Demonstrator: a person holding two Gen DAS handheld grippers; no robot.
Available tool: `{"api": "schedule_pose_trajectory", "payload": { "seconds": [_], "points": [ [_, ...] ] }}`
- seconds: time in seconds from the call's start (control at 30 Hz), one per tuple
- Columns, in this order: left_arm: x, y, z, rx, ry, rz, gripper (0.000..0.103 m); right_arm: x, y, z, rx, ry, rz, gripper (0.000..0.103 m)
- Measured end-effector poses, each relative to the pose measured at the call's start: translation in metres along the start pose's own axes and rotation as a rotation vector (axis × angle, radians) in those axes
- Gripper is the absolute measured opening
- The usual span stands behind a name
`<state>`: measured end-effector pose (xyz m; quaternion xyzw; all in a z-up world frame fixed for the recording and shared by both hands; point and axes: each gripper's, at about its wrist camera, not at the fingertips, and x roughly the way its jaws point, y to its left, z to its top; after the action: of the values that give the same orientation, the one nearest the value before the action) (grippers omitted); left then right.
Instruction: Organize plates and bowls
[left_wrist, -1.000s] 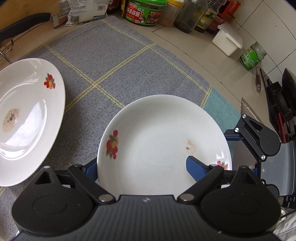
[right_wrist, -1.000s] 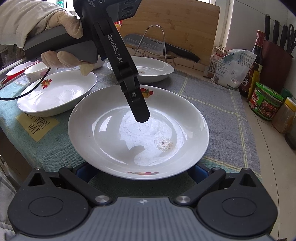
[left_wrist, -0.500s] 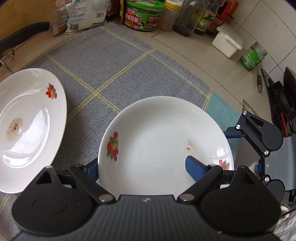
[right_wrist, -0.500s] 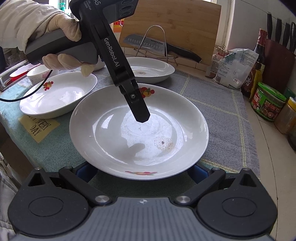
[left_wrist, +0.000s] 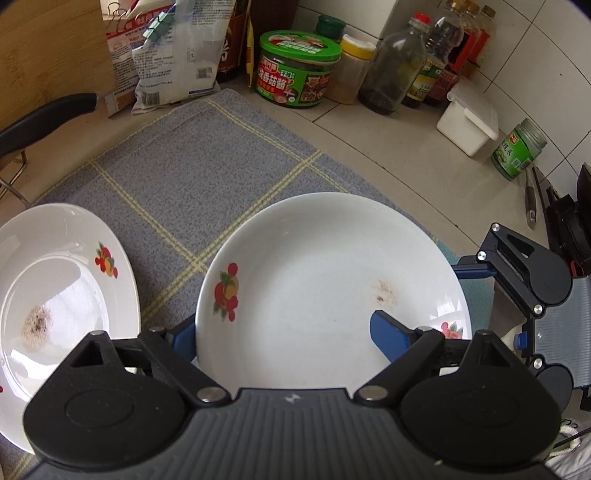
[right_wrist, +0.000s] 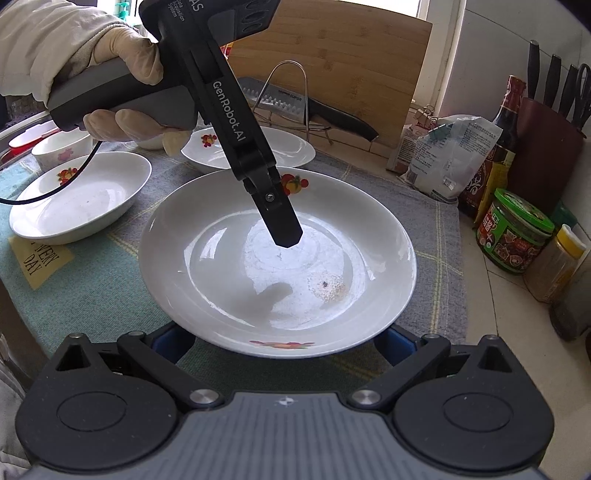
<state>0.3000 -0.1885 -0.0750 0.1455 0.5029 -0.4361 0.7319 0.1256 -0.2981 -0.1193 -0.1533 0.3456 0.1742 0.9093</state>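
A white plate with fruit prints (left_wrist: 325, 280) (right_wrist: 277, 266) is held off the grey checked mat. My left gripper (left_wrist: 284, 332) is shut on its rim, one finger (right_wrist: 280, 218) above the plate, the other below. My right gripper (right_wrist: 280, 343) has both blue fingers (right_wrist: 173, 341) under the plate's near rim; its body shows in the left wrist view (left_wrist: 524, 273). Whether it grips is unclear. A second plate (left_wrist: 55, 295) (right_wrist: 251, 147), a third plate (right_wrist: 77, 199) and a small bowl (right_wrist: 61, 149) rest on the mat.
A grey mat (left_wrist: 192, 177) covers the counter. Jars, bottles and a bag (left_wrist: 299, 70) line the back wall. A white box (left_wrist: 469, 122) and green jar (left_wrist: 517, 147) stand right. A cutting board, wire rack and knife (right_wrist: 306, 107) stand behind; a knife block (right_wrist: 546, 147) is far right.
The held plate has risen and tilted a little in both views. The left gripper's view has swung up toward the back wall. The grip on the plate is unchanged.
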Motion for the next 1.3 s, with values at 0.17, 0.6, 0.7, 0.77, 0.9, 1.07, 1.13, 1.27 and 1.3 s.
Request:
{"api": "schedule_pose_trajectory", "payload": {
  "seconds": [0.17,0.6,0.7,0.77,0.9,1.07,1.13,1.27,1.3],
  "points": [
    [0.008,0.004,0.022,0.001,-0.028,0.009,0.092,0.009,-0.026,0.003,-0.011,-0.006,-0.008,0.103],
    [0.043,0.014,0.054,-0.009,-0.028,0.019,0.092,0.036,-0.065,-0.002,-0.013,0.019,0.000,0.103],
    [0.047,0.014,0.055,-0.004,-0.022,0.019,0.092,0.038,-0.066,-0.004,-0.018,0.024,0.000,0.103],
    [0.048,0.014,0.055,-0.006,-0.019,0.017,0.092,0.039,-0.066,-0.005,-0.015,0.026,0.004,0.103],
    [0.050,0.015,0.054,-0.011,-0.013,0.018,0.092,0.040,-0.068,-0.007,0.001,0.028,0.007,0.103],
    [0.048,0.012,0.052,0.004,-0.029,0.038,0.093,0.040,-0.067,-0.007,0.002,0.032,0.002,0.103],
    [0.044,0.010,0.050,0.010,-0.038,0.050,0.093,0.039,-0.065,-0.007,0.005,0.035,-0.004,0.103],
    [0.027,0.004,0.041,0.019,-0.075,0.081,0.093,0.032,-0.063,-0.007,0.044,0.032,-0.008,0.103],
    [0.021,0.002,0.038,0.020,-0.089,0.089,0.093,0.029,-0.062,-0.007,0.057,0.032,-0.009,0.103]
  ]
}}
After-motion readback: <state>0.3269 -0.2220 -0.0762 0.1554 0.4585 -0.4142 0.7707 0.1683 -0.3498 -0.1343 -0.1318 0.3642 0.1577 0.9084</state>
